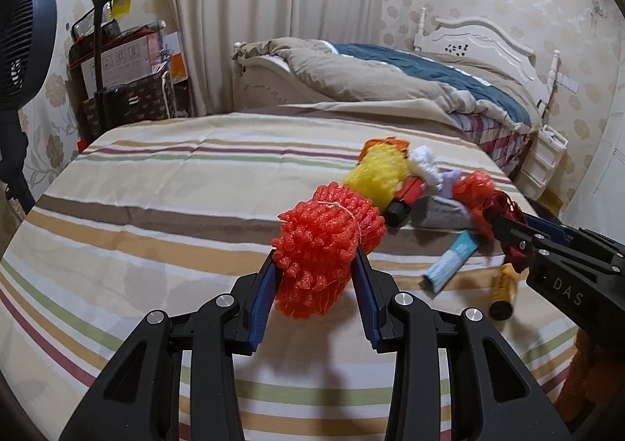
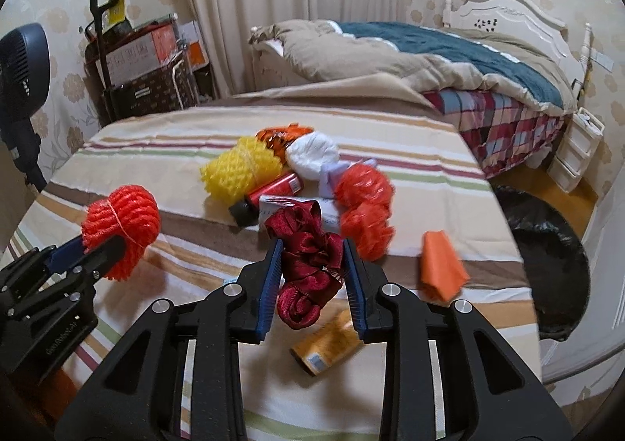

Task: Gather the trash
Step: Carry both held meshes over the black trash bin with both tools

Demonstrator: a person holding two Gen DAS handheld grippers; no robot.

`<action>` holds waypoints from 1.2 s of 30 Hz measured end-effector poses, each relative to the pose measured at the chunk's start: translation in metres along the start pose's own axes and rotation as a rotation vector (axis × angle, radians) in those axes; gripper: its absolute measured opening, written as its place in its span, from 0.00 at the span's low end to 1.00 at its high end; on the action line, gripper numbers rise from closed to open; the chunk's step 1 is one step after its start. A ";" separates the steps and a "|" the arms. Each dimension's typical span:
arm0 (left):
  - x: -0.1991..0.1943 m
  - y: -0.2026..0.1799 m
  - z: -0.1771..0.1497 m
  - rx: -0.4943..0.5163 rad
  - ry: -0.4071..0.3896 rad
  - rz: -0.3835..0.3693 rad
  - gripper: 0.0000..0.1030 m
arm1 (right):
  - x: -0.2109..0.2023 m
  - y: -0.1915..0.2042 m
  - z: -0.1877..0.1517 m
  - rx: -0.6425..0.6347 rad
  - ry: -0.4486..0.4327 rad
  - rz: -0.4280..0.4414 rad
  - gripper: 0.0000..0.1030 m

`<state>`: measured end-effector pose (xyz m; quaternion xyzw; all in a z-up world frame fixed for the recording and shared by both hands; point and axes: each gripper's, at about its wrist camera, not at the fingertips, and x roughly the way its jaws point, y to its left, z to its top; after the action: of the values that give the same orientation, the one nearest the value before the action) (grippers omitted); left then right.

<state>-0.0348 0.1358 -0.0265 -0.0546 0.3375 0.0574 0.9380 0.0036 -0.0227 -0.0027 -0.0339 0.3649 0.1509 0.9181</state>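
My left gripper (image 1: 317, 259) is shut on a red foam net bundle (image 1: 326, 241) and holds it above the striped table; the bundle also shows in the right wrist view (image 2: 121, 226). My right gripper (image 2: 312, 249) is shut on a dark red ribbon (image 2: 308, 265) held above the table; it shows at the right of the left wrist view (image 1: 508, 234). A pile of trash lies behind: a yellow foam net (image 2: 242, 171), a white wad (image 2: 312, 154), an orange-red net (image 2: 365, 206), a red tube (image 2: 273, 189).
A striped cloth (image 1: 164, 183) covers the table. An orange packet (image 2: 441, 269) and a yellow tube (image 2: 326, 343) lie near the right gripper, a light blue tube (image 1: 451, 261) too. A black bag (image 2: 547, 253) sits on the floor right. Bed behind, fan (image 1: 23, 50) left.
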 end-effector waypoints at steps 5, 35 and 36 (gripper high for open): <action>-0.005 -0.020 0.004 0.020 -0.020 -0.035 0.38 | -0.013 -0.024 0.000 0.036 -0.023 -0.036 0.29; 0.043 -0.229 0.042 0.256 -0.005 -0.285 0.38 | -0.015 -0.232 -0.022 0.330 -0.046 -0.314 0.29; 0.048 -0.235 0.043 0.259 -0.001 -0.288 0.38 | -0.014 -0.238 -0.022 0.336 -0.046 -0.316 0.29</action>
<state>0.0628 -0.0871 -0.0087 0.0191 0.3305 -0.1212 0.9358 0.0514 -0.2562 -0.0209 0.0664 0.3541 -0.0568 0.9311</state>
